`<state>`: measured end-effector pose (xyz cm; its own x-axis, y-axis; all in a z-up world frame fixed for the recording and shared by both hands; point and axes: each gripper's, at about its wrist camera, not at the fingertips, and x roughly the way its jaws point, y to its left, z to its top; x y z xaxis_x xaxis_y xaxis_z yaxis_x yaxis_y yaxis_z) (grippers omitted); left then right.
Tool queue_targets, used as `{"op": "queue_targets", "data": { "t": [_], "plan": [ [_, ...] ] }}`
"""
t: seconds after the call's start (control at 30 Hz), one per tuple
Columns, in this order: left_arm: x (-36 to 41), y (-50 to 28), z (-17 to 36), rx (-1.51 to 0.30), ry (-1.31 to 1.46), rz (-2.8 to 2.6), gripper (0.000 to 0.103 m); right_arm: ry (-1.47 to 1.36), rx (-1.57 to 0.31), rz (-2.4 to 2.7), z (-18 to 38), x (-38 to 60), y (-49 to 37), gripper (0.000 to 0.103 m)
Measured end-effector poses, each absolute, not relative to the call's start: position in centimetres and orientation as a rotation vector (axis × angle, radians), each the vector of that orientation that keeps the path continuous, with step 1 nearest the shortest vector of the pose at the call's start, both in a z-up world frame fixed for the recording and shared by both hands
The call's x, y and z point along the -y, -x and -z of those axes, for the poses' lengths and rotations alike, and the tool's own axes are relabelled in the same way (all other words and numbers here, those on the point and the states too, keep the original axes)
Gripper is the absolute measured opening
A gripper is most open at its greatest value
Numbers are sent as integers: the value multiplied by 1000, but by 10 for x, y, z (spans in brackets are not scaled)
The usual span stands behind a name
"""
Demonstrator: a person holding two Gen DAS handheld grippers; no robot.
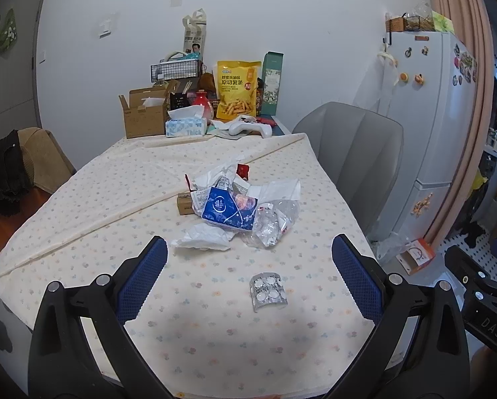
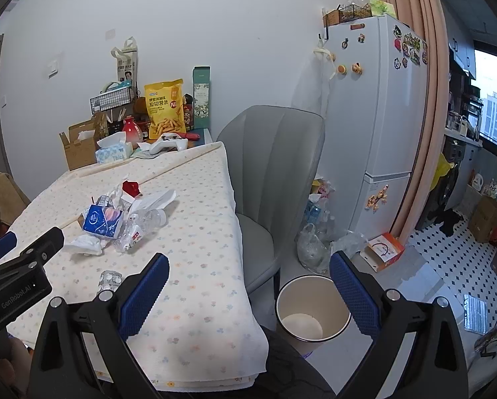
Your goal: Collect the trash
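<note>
The left tool (image 1: 250, 259) is held wide open above the near part of the counter (image 1: 82, 206), with nothing between its blue pads. The right tool (image 2: 248, 277) is spread equally wide and is likewise empty; it hangs past the counter's corner, over the waste bin (image 2: 313, 309) on the floor.

From the left of the trash pile, a small brown box (image 1: 184, 203) is half hidden behind the heap. A crumpled tissue (image 1: 203, 237) lies at the near edge; being soft and light, it could be pushed along the cloth rather than pinched if the pads are closed too high. The blue tissue packet (image 1: 230, 209) rests on other wrappers, so neighbouring scraps could be dragged off with it and dropped short of the bin. The crushed clear plastic bottle (image 1: 271, 222) is slick and springy and may be squeezed out of the pads. The empty blister pack (image 1: 269, 291) lies apart, nearest the left tool and flat on the counter; its thin foil could be missed, or the loose tablecloth could be bunched and lifted with it.

The bin stands low beside the grey chair (image 2: 275, 173), so light pieces released from too high could drift outside its rim.
</note>
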<state>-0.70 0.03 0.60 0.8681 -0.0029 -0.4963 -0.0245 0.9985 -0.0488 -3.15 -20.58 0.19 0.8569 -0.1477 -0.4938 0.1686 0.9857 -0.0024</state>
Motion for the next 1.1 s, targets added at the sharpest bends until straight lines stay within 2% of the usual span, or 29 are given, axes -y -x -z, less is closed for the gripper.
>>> {"op": "queue_targets", "data": {
  "t": [1.1],
  "plan": [
    [2,9,-10,-502,65,-4,99,-50,-503,178,-6,209,34,96]
  ]
}}
